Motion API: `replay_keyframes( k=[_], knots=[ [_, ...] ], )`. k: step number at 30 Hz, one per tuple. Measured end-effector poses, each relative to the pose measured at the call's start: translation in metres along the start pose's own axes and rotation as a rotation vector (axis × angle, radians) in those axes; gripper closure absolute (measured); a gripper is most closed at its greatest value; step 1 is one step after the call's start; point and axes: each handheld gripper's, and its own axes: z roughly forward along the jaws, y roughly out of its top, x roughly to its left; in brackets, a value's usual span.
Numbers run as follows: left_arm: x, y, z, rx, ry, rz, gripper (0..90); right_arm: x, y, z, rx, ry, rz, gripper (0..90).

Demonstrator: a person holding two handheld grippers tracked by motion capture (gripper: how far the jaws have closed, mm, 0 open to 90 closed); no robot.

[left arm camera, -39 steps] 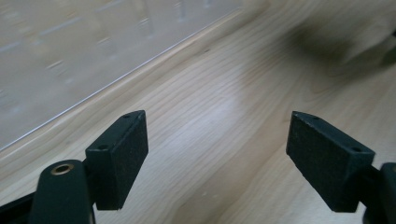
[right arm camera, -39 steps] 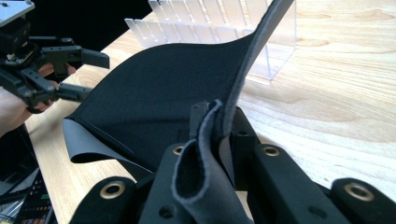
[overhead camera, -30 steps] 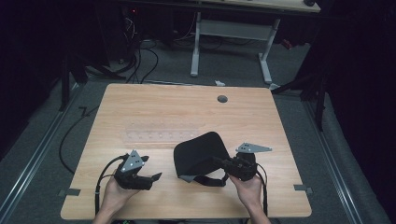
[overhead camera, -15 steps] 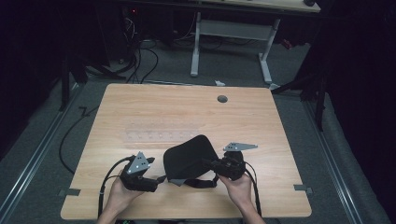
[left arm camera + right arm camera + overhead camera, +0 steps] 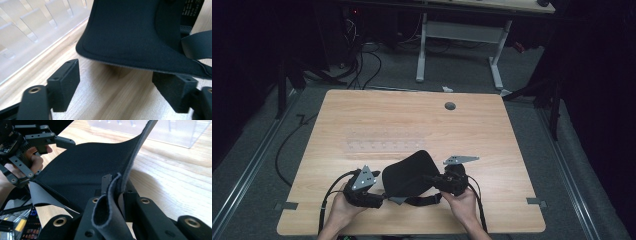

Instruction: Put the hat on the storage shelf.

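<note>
A black padded fabric piece (image 5: 408, 172) with dark straps (image 5: 422, 201) lies near the table's front edge, one side lifted off the wood. My right gripper (image 5: 434, 180) holds that lifted side: in the right gripper view its jaws (image 5: 117, 185) are shut on a folded edge of the fabric (image 5: 87, 167). My left gripper (image 5: 383, 194) sits just left of the piece. In the left gripper view its jaws (image 5: 118, 85) stand wide open with the fabric's rim (image 5: 130, 37) just beyond them, not touched. A strap (image 5: 197, 45) hangs at the right.
A clear plastic rack (image 5: 382, 146) lies flat on the wooden table (image 5: 492, 145) just behind the fabric. A grey cable grommet (image 5: 450, 106) sits near the far edge. Cables trail from both grippers over the front edge. Another desk's white legs (image 5: 422, 50) stand beyond.
My right gripper has moved left with the fabric, bringing it up against the left gripper's open jaws. The left gripper has stayed about where it was.
</note>
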Motion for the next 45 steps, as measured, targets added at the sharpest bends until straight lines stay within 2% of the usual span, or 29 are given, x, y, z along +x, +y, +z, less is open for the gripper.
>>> replay_keyframes(
  k=[3,15,18,23,24,25,26,28,30,35,38,40,43,45],
  knots=[
    [-0.001,-0.002,0.0,-0.006,0.007,0.024,25.6,0.003,0.0,0.003,0.009,0.003,-0.003,83.9],
    [0.002,0.002,-0.005,-0.038,0.037,0.039,35.7,0.006,0.004,0.006,0.005,0.042,0.006,83.7],
    [0.001,0.003,-0.006,-0.026,0.036,0.056,39.8,0.007,0.006,0.006,0.007,0.041,0.005,83.7],
    [0.001,0.003,-0.006,-0.024,0.036,0.053,43.7,0.008,0.008,0.006,0.002,0.038,0.0,83.6],
    [0.001,0.002,-0.006,-0.021,0.03,0.055,44.4,0.009,0.009,0.006,0.005,0.038,0.008,83.6],
    [0.001,0.002,-0.006,-0.021,0.03,0.055,48.9,0.009,0.009,0.006,0.005,0.04,0.01,83.6],
    [0.0,0.003,-0.007,-0.02,0.008,0.042,49.9,0.009,0.009,0.007,0.005,0.04,0.011,83.5],
    [-0.002,0.003,-0.006,-0.004,0.008,0.046,50.6,0.009,0.011,0.008,0.0,0.044,0.008,83.4],
    [-0.003,0.003,-0.006,-0.001,-0.011,0.035,52.7,0.01,0.013,0.008,-0.002,0.041,0.016,83.3],
    [-0.005,0.005,-0.007,0.003,-0.025,0.034,54.8,0.012,0.016,0.009,-0.01,0.052,0.021,83.0],
    [-0.007,0.007,-0.006,0.018,-0.046,0.014,56.1,0.014,0.018,0.013,-0.009,0.063,0.03,82.0],
    [-0.009,0.008,-0.006,0.021,-0.049,0.024,57.6,0.016,0.02,0.015,-0.009,0.064,0.023,81.8],
    [-0.009,0.011,-0.01,0.016,-0.064,0.011,62.6,0.018,0.022,0.016,-0.013,0.07,0.022,80.6],
    [-0.008,0.013,-0.014,0.022,-0.078,0.019,67.1,0.018,0.023,0.016,-0.015,0.08,0.019,78.9]
  ],
)
